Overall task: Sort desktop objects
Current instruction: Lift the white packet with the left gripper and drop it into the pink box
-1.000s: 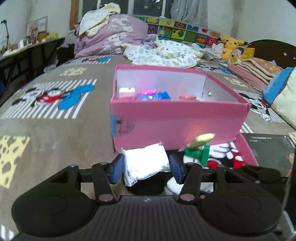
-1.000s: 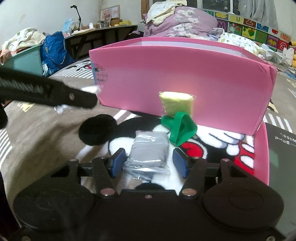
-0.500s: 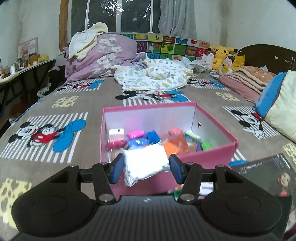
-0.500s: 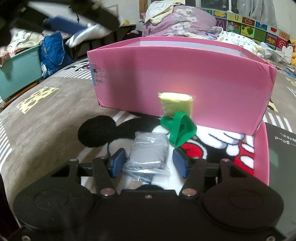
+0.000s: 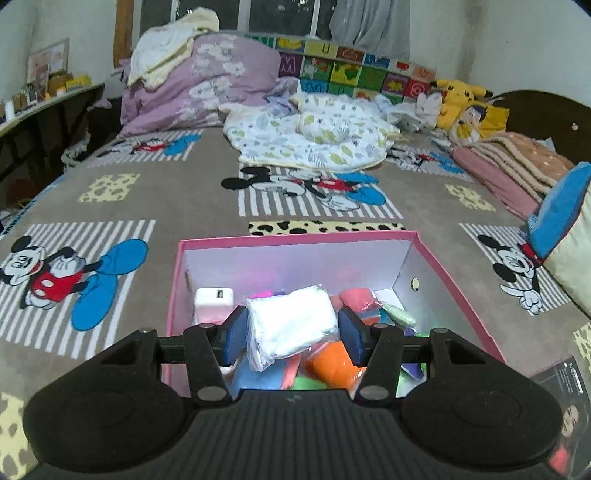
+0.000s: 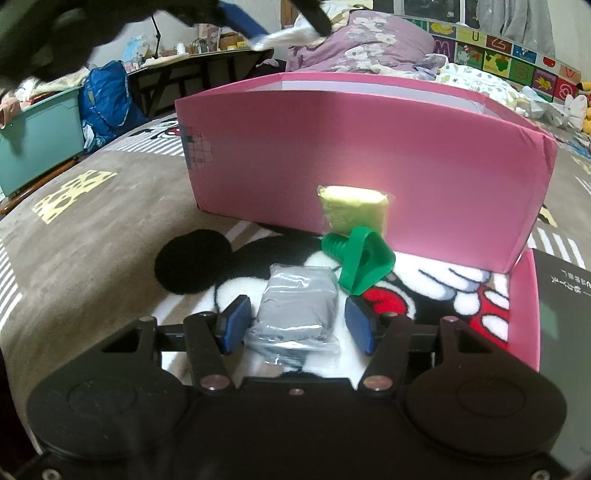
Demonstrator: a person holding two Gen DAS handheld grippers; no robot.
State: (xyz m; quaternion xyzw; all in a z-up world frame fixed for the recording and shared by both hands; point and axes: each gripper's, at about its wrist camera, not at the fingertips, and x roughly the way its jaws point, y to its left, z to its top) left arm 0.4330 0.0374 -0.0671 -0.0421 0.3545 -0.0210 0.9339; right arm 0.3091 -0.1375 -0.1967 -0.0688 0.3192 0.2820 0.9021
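My left gripper (image 5: 291, 334) is shut on a white wrapped packet (image 5: 291, 326) and holds it above the open pink box (image 5: 454, 280), which holds several small colourful items and a white charger (image 5: 214, 301). My right gripper (image 6: 295, 326) is open, low on the bed, with a grey wrapped packet (image 6: 297, 308) lying between its fingers. Beyond it lie a green plastic screw toy (image 6: 360, 260) and a yellow wrapped packet (image 6: 352, 210), against the pink box's near wall (image 6: 369, 158). The left gripper with its white packet shows blurred at the top of the right wrist view (image 6: 266, 35).
The bed has a grey Mickey Mouse blanket (image 5: 110, 192). A pink lid (image 6: 524, 306) and a dark booklet (image 6: 565, 295) lie right of the box. Bedding, pillows and plush toys (image 5: 461, 107) are piled at the far end. A teal bin (image 6: 37, 136) stands left of the bed.
My left gripper has risen from in front of the box and moved forward over it, still holding the white packet. My right gripper has stayed still around the grey packet.
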